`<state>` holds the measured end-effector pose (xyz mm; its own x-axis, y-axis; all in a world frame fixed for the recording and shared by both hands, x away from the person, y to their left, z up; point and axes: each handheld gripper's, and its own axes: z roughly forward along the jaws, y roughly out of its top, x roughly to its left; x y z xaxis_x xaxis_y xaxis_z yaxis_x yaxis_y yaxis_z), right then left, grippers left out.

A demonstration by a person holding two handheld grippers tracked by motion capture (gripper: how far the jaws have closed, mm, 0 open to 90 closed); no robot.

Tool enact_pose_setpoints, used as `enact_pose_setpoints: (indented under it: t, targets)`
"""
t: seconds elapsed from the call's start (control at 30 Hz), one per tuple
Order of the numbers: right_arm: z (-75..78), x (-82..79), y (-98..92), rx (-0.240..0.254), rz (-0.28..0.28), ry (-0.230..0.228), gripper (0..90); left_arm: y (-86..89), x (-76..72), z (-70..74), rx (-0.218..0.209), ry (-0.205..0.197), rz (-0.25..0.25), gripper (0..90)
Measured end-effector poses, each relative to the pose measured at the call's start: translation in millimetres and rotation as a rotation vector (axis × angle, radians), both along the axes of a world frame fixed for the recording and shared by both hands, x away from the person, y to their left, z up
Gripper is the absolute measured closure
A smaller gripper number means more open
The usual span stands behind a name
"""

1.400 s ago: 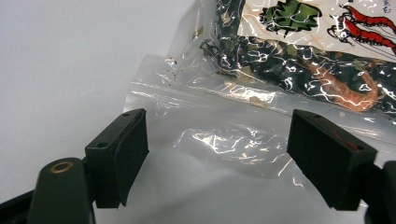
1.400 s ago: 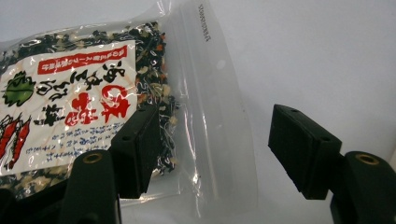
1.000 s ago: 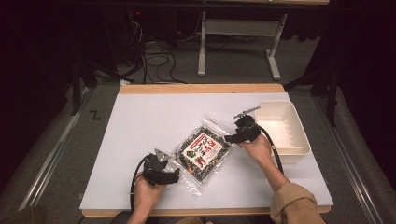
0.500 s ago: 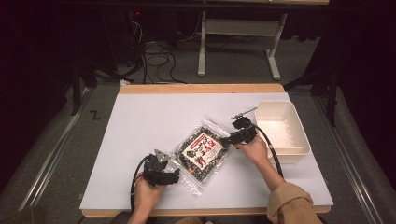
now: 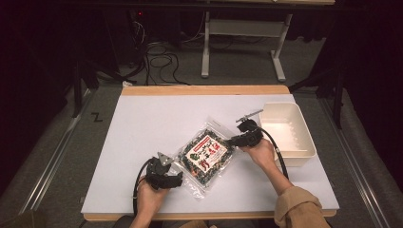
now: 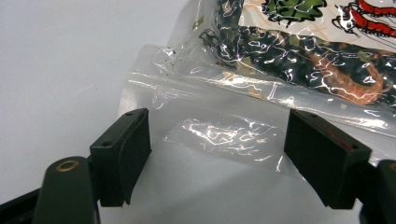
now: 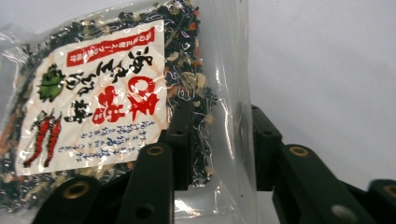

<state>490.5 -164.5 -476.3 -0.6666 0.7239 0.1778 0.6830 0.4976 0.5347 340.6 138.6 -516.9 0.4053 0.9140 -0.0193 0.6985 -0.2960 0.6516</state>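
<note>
Since the earlier frame, the right gripper [image 5: 237,138] has been closing its jaws, and the clear edge of the snack bag [image 5: 205,154] is now seen between them in the right gripper view; whether the pads press firmly on the plastic cannot be told for sure, though a pinch on the bag's rim is suggested. Otherwise both hands are seen in the same spots.

At the lower centre of the high view the left gripper [image 5: 177,176] is held with its jaws wide apart, and the bag's transparent flap [image 6: 224,135] lies flat between them on the white table [image 5: 142,123], untouched.

For the step in hand to be done well, the thin sealed margin should be taken, not the filled part, so the contents are not crushed; the left jaws should be brought down onto the flap before any lift.

The bag is laid at the centre of the frame, its long axis running diagonally from lower left to upper right, label up. A white tray [image 5: 304,142] stands at the right.
</note>
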Motion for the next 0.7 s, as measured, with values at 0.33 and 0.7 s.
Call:
enact_pose_setpoints:
  t: [0.33, 0.7]
  targets:
    - [9.2, -7.5, -8.4, 0.038, 0.007, -0.091, 89.2, 0.1, -0.4, -0.7, -0.002, 0.001, 0.0, 23.6]
    - [48.2, -22.6, -8.1, 0.073, 0.056, -0.219, 89.7, -0.9, -0.2, -0.8, -0.012, 0.005, -0.004, 23.1]
